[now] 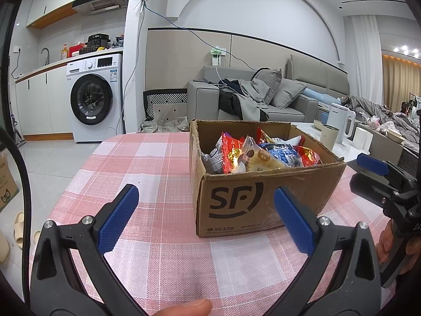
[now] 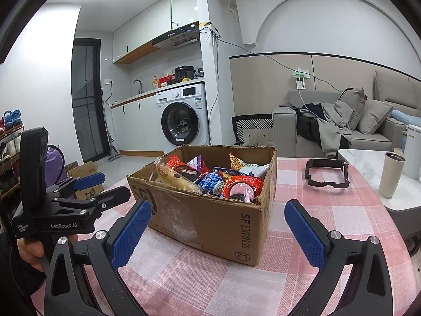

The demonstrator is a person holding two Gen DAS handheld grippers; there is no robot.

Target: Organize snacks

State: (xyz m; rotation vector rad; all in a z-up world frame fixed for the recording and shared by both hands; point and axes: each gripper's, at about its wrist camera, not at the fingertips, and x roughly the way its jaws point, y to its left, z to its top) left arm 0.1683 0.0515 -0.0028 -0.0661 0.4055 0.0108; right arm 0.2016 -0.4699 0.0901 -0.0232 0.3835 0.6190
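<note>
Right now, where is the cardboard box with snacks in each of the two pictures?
Left wrist view: the cardboard box stands right of centre on the pink checked tablecloth, beyond the open left gripper.
Right wrist view: the box stands at centre, between the fingers of the open right gripper.
Shared landmark: the washing machine behind the table.
</note>
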